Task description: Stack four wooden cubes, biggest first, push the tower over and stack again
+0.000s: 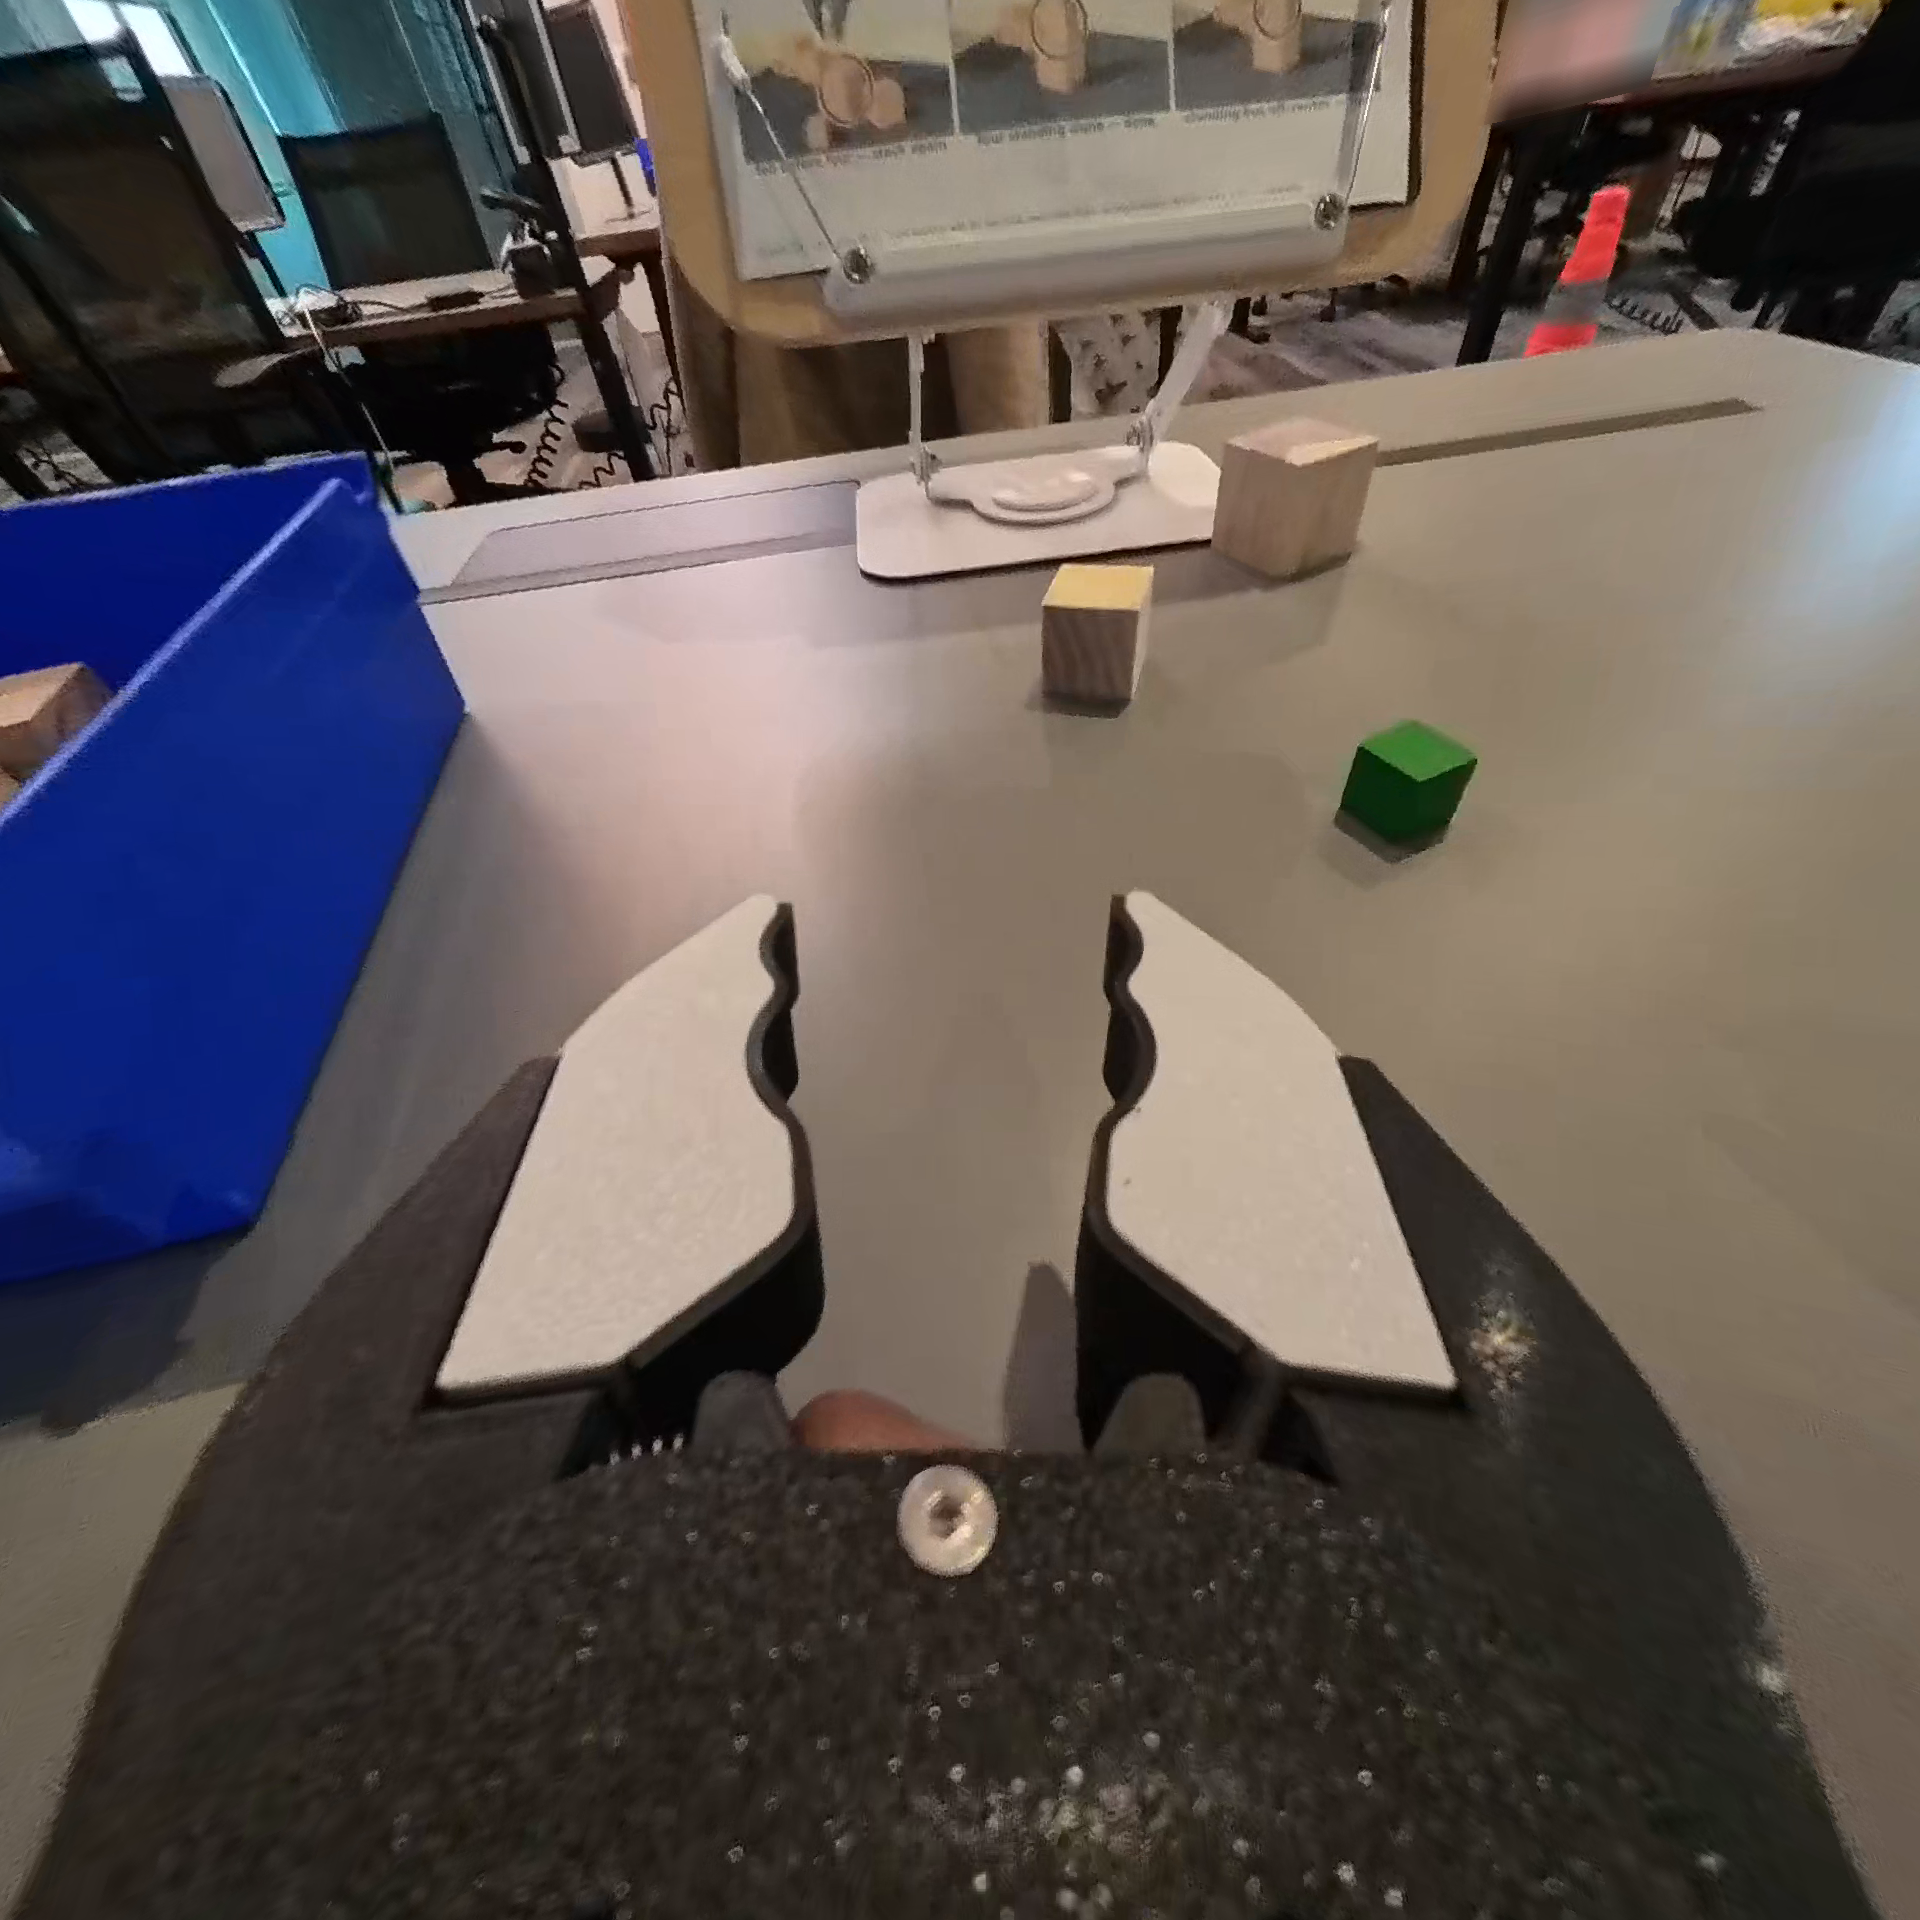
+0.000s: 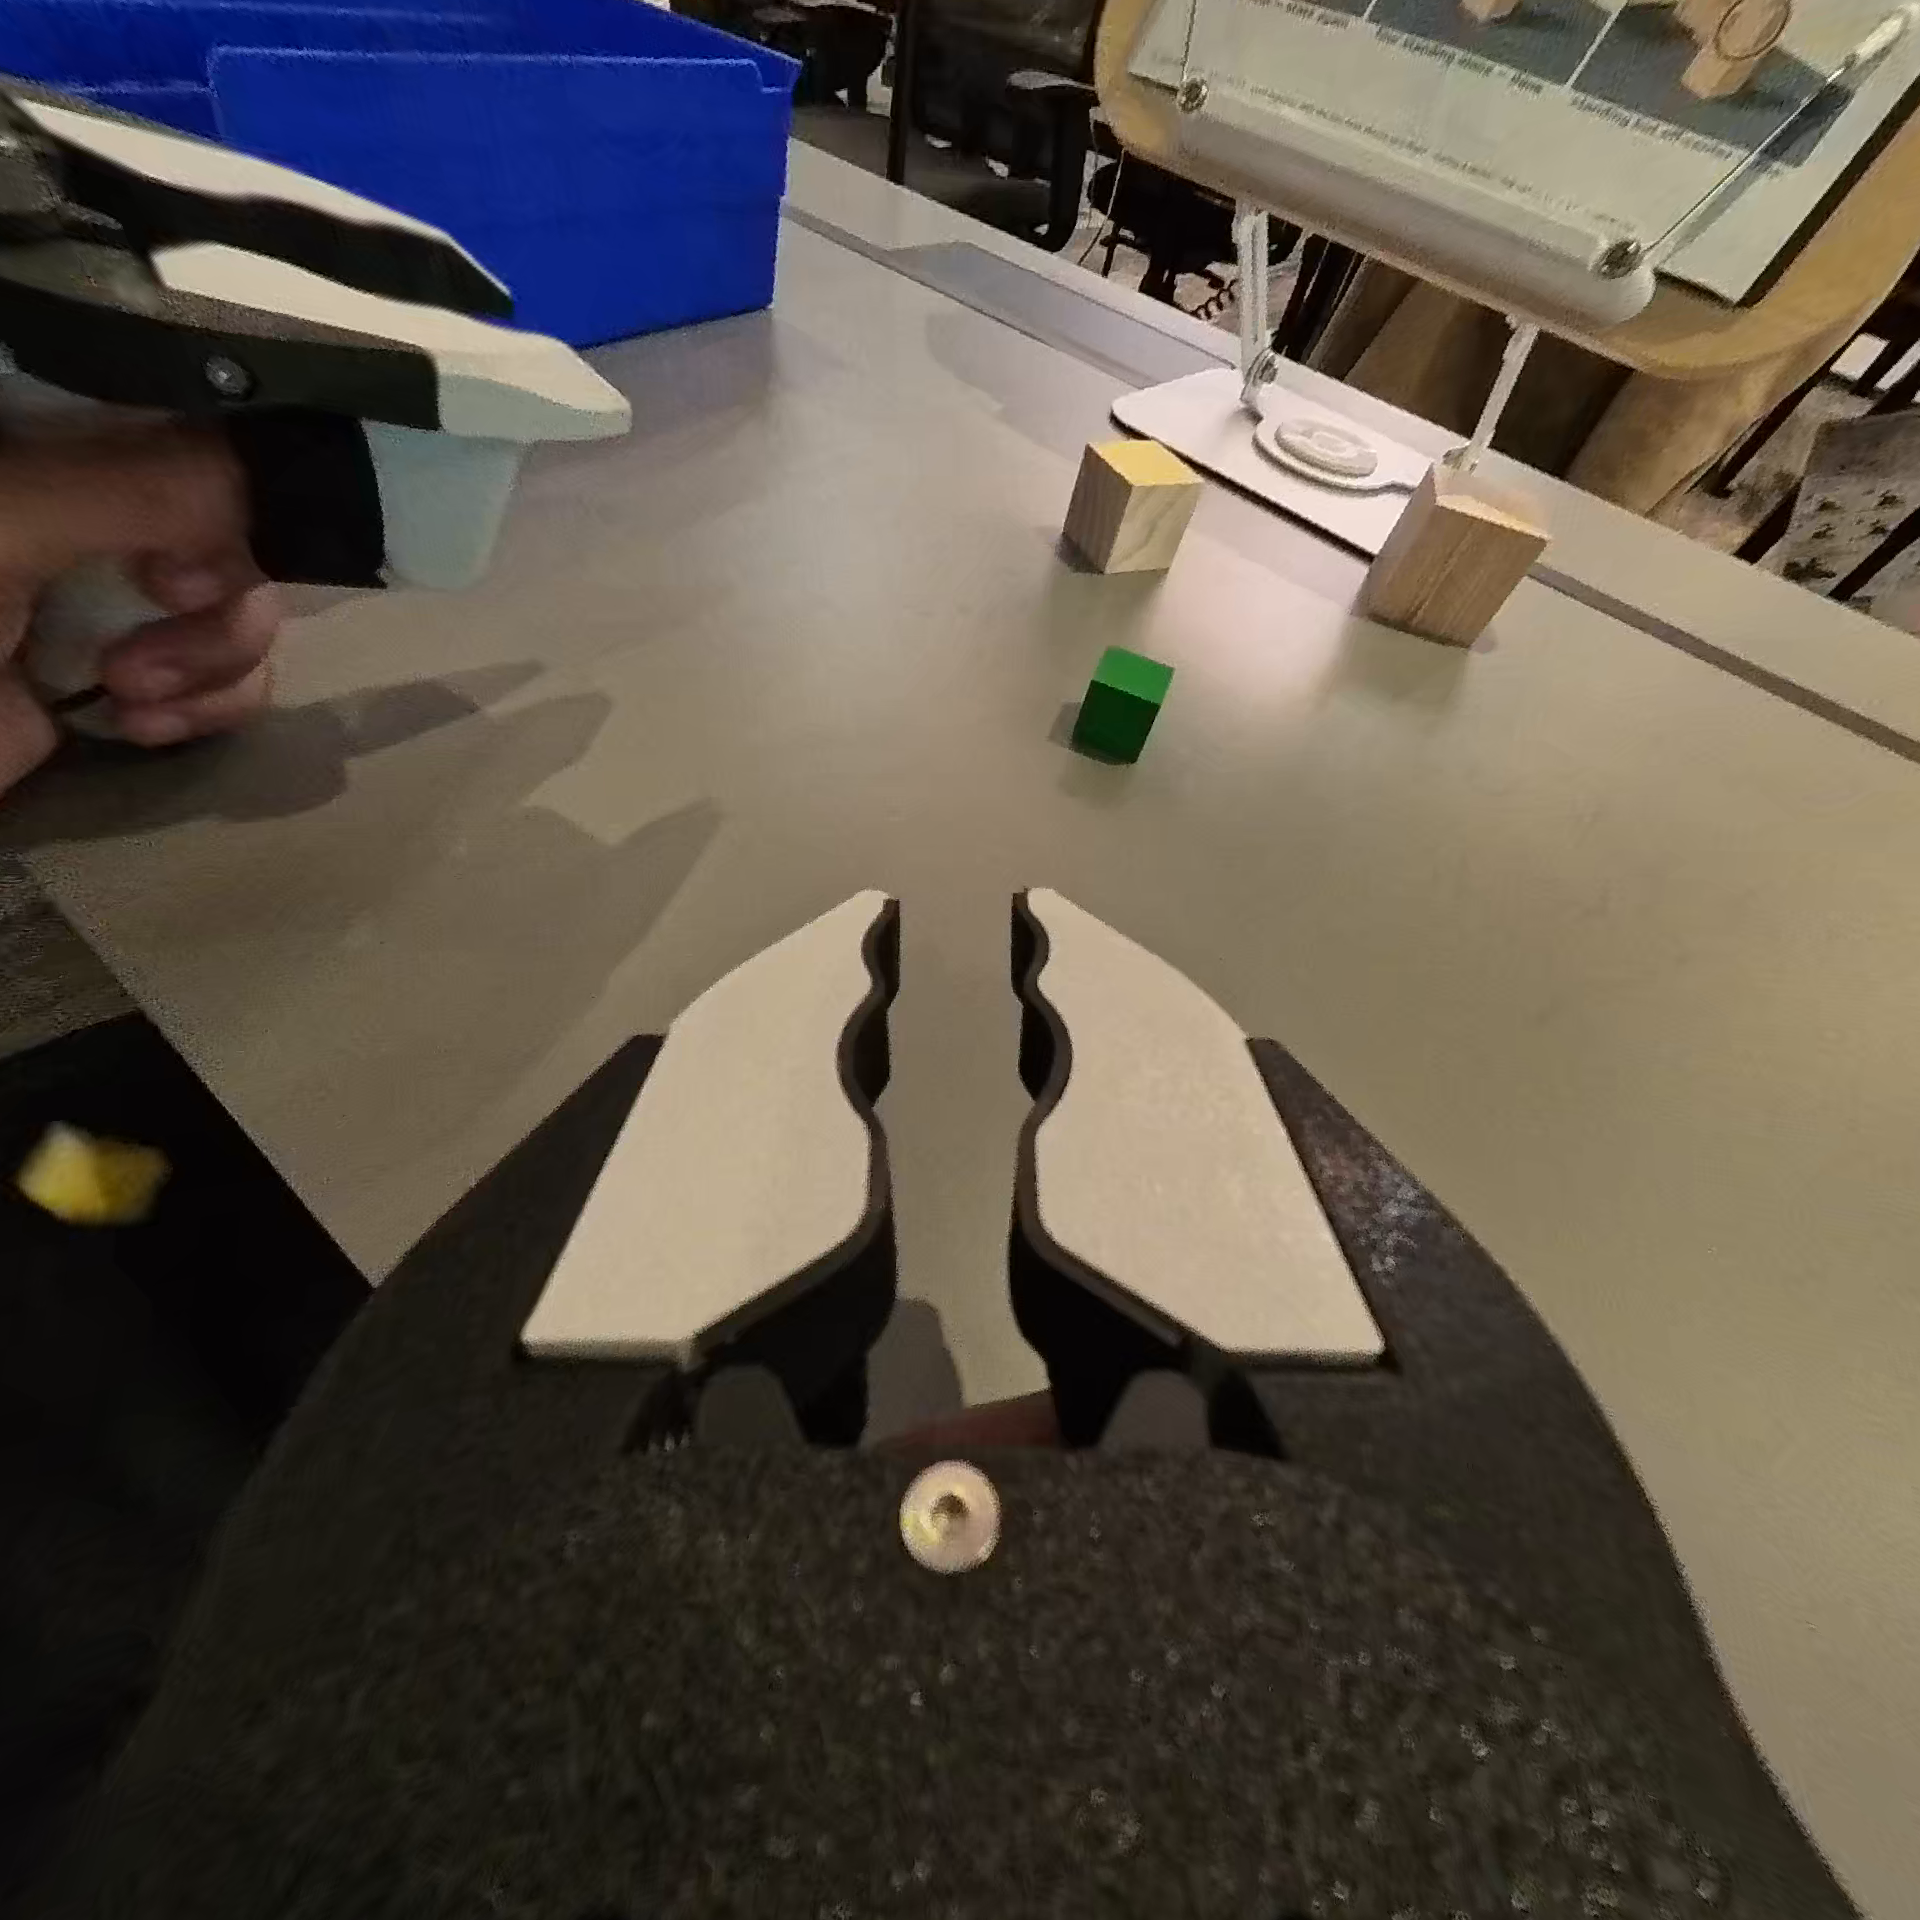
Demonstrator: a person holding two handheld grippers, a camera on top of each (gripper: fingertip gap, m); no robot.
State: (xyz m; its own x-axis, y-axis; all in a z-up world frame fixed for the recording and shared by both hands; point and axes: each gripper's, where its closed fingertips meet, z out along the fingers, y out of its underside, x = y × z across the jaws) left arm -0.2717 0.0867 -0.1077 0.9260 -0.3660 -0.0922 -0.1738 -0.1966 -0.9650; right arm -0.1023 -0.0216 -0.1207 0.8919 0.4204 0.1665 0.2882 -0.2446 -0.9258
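Note:
Three cubes stand apart on the grey table [image 1: 727, 790]. A large plain wooden cube [image 1: 1294, 494] is farthest, beside the stand base. A medium wooden cube with a yellow top [image 1: 1096, 644] is nearer. A small green cube [image 1: 1408, 779] is nearest, to the right. My left gripper [image 1: 951, 914] is open wide and empty, short of the cubes. In the right wrist view the same large cube [image 2: 1455, 566], medium cube [image 2: 1132, 509] and green cube [image 2: 1120, 707] lie ahead. My right gripper [image 2: 954, 904] is empty with a narrow gap between its jaws. The left gripper [image 2: 551, 353] hovers at the upper left.
A blue bin [image 1: 208, 831] at the left holds more wooden blocks [image 1: 47, 717]. A white stand [image 1: 1039, 509] with an instruction sheet is at the table's far edge. A small blurred yellow thing [image 2: 88, 1184] lies off the table's near-left edge. A hand [image 2: 135, 644] holds the left gripper. From either gripper's tips it is about 15 centimetres to the small green cube [image 1: 1408, 779].

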